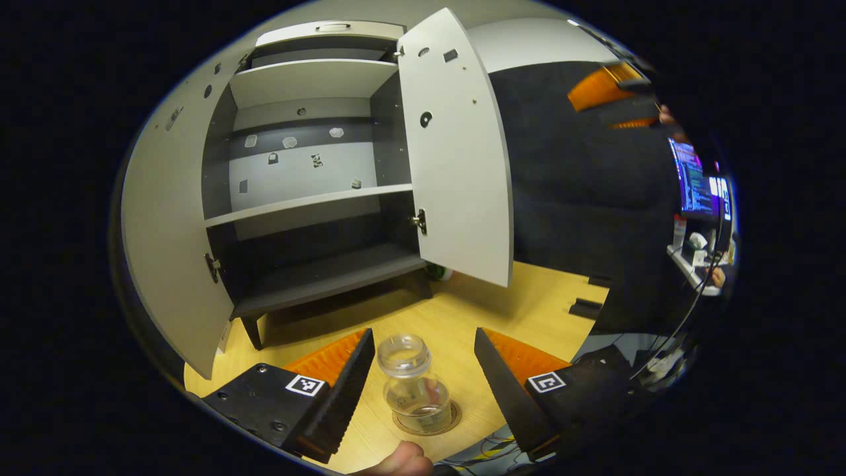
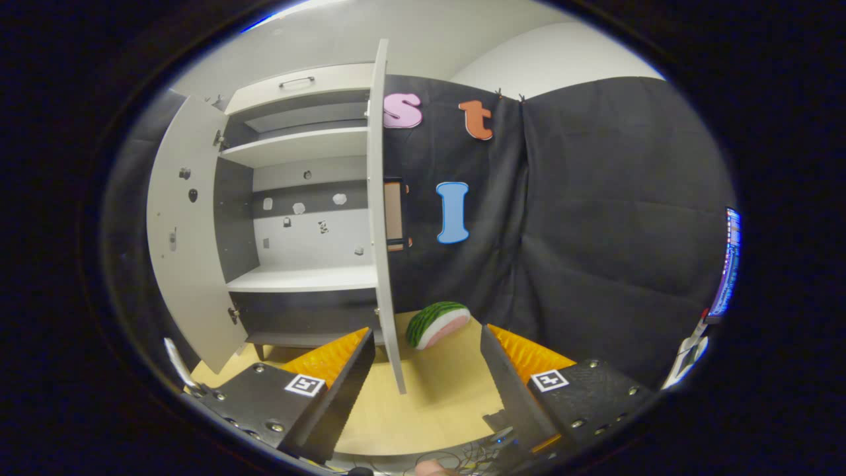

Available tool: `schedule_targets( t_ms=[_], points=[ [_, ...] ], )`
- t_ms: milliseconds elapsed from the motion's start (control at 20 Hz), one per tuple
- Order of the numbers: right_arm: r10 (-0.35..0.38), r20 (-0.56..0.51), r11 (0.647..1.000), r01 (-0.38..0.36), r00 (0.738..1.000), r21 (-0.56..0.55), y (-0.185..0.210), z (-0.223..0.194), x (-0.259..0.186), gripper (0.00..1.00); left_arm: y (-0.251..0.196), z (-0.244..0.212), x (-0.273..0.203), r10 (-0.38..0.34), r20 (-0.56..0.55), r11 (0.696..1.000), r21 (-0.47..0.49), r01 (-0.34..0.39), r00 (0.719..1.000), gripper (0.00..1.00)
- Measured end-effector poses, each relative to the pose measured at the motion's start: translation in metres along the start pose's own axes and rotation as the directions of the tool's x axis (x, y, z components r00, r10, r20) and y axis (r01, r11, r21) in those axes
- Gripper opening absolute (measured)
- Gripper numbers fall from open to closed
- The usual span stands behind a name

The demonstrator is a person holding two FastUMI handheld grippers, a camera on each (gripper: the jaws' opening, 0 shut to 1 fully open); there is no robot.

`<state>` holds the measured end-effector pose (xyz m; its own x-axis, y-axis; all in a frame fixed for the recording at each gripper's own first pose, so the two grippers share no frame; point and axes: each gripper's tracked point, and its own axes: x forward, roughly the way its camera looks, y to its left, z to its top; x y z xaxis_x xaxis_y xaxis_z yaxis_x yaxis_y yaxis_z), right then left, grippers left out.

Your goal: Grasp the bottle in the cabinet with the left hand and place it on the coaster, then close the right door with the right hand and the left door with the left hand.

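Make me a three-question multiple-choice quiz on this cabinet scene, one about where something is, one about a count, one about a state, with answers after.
1. Where does the bottle stand?
A. On the coaster
B. On the middle shelf
C. Inside the drawer

2. How many cabinet doors are open?
A. None
B. One
C. Two

3. How is the left gripper?
A. Shut on the bottle
B. Open, fingers apart on either side of the bottle
C. Shut on a door

Answers: 1 A, the bottle sits on the round coaster on the table. 2 C, the left door and right door both stand swung out. 3 B, gaps show between each finger and the bottle.
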<state>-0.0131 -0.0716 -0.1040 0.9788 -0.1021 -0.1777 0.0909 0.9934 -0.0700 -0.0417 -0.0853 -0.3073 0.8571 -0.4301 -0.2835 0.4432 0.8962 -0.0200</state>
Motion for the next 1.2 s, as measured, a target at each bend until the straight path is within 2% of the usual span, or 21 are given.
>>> schedule_targets(
  t_ms=[250,300,350,600,750,800,850,950,1050,1100,1150,1200],
  points=[
    [-0.023,0.055,0.999,0.021,0.998,0.037,-0.024,0.016,0.030,0.98,0.024,0.083,-0.021,0.031,0.078,0.999,-0.019,-0.030,0.996,0.96],
    [-0.029,0.063,0.999,0.027,0.998,0.029,-0.030,0.022,0.041,0.93,0.031,0.100,-0.025,0.048,0.100,0.998,-0.043,-0.043,0.994,0.97],
    [-0.041,0.071,0.999,0.040,0.997,0.021,-0.040,0.029,0.053,0.98,0.036,0.115,-0.031,0.059,0.115,0.996,-0.067,-0.052,0.992,0.97],
    [-0.089,0.091,0.995,0.085,0.992,0.051,-0.070,0.073,0.110,0.97,0.063,0.172,-0.043,0.096,0.159,0.990,-0.114,-0.078,0.983,0.98],
    [-0.086,0.103,0.996,0.083,0.991,0.041,-0.079,0.093,0.138,0.98,0.086,0.199,-0.057,0.125,0.194,0.989,-0.104,-0.106,0.973,0.98],
    [-0.078,0.109,0.997,0.074,0.991,0.037,-0.079,0.101,0.148,0.93,0.094,0.207,-0.063,0.140,0.208,0.988,-0.098,-0.122,0.968,0.98],
    [-0.071,0.111,0.997,0.069,0.991,0.026,-0.080,0.108,0.161,0.93,0.102,0.214,-0.069,0.158,0.224,0.986,-0.092,-0.140,0.962,0.98],
    [-0.073,0.101,0.997,0.072,0.992,0.010,-0.089,0.112,0.179,0.98,0.116,0.221,-0.081,0.186,0.239,0.982,-0.069,-0.174,0.953,0.98],
    [-0.044,0.103,0.998,0.039,0.994,0.047,-0.085,0.122,0.195,0.94,0.131,0.222,-0.091,0.221,0.235,0.975,-0.048,-0.215,0.947,0.98],
    [-0.038,0.100,0.997,0.030,0.994,0.076,-0.085,0.128,0.204,0.98,0.137,0.222,-0.094,0.238,0.230,0.971,-0.043,-0.234,0.944,0.98],
    [-0.024,0.095,0.996,0.015,0.995,0.091,-0.081,0.129,0.210,0.97,0.144,0.220,-0.098,0.255,0.227,0.967,-0.043,-0.252,0.940,0.98],
    [-0.015,0.099,0.996,0.007,0.995,0.088,-0.077,0.133,0.215,0.93,0.149,0.219,-0.100,0.263,0.229,0.965,-0.047,-0.259,0.937,0.98]
  ],
)
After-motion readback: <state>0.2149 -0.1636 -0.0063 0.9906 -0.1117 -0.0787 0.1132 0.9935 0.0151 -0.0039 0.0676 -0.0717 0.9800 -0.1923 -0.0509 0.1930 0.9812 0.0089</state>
